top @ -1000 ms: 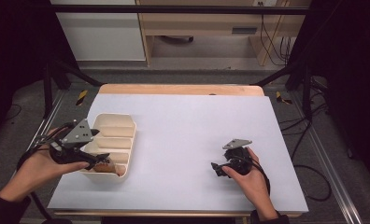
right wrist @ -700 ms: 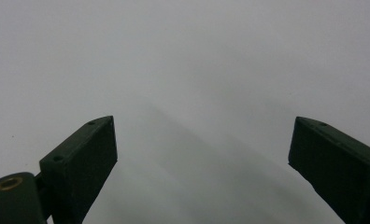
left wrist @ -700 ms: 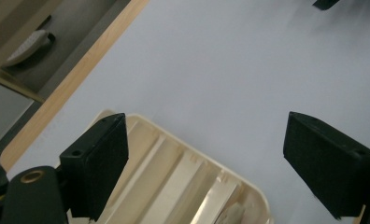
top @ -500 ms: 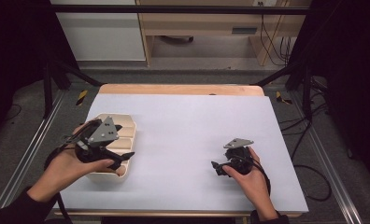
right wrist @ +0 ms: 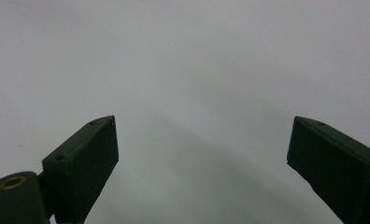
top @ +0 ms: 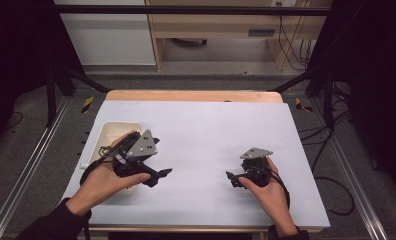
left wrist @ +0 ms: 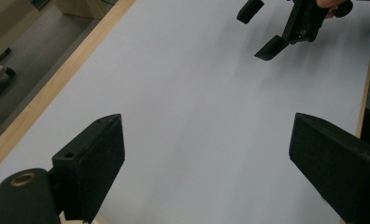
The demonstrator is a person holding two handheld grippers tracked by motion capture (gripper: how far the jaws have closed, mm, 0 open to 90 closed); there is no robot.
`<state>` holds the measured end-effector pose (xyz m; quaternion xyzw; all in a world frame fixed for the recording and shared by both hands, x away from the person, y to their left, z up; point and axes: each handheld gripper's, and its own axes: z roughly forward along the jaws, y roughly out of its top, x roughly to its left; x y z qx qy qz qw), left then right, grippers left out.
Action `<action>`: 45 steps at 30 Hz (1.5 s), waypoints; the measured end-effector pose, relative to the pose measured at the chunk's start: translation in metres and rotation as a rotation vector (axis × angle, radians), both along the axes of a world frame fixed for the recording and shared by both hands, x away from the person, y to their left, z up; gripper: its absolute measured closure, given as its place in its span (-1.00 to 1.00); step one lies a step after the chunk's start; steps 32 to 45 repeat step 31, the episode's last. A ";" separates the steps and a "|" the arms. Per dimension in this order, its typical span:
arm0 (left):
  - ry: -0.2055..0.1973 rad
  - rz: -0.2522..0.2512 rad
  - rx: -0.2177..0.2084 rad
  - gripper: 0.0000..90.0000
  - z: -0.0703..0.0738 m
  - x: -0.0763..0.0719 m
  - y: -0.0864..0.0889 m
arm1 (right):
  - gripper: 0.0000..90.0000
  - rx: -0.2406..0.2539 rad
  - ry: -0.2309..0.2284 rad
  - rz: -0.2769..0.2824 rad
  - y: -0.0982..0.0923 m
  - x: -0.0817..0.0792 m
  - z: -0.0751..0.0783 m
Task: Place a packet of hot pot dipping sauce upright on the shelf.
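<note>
A cream compartment tray [top: 105,134] lies at the table's left side, partly covered by the person's left hand. My left gripper [top: 158,177] sticks out past the tray's right edge over the pale table sheet. Its jaws have just been opening and stand wide apart with nothing between them, as the left gripper view [left wrist: 206,154] also shows. My right gripper [top: 232,179] rests low at the front right, pointing left, open and empty; its own view [right wrist: 202,158] looks at bare sheet. The right gripper [left wrist: 261,29] also appears far off in the left gripper view.
The pale sheet [top: 211,130] covers a wooden table with its far edge [top: 191,95] exposed. Metal rails [top: 26,175] run along both sides. Cables [top: 331,190] lie on the floor at the right. A wooden cabinet [top: 216,30] stands behind the table.
My left gripper has moved rightward from the tray's left side across it, out over the sheet, and its jaws have widened. The right hand has stayed in place.
</note>
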<state>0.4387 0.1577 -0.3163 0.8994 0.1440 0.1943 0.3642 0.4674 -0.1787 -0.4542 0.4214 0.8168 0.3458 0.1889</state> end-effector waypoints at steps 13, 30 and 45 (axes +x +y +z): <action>0.011 -0.016 -0.039 -0.79 -0.018 0.003 -0.040 | -0.79 0.000 -0.009 -0.010 -0.003 0.000 0.001; 0.116 0.063 -0.086 -0.81 -0.108 0.018 -0.055 | -0.79 -0.003 -0.011 -0.016 -0.005 0.000 0.001; 0.123 0.064 -0.101 -0.81 -0.110 0.018 -0.054 | -0.79 -0.003 -0.010 -0.018 -0.005 0.000 0.001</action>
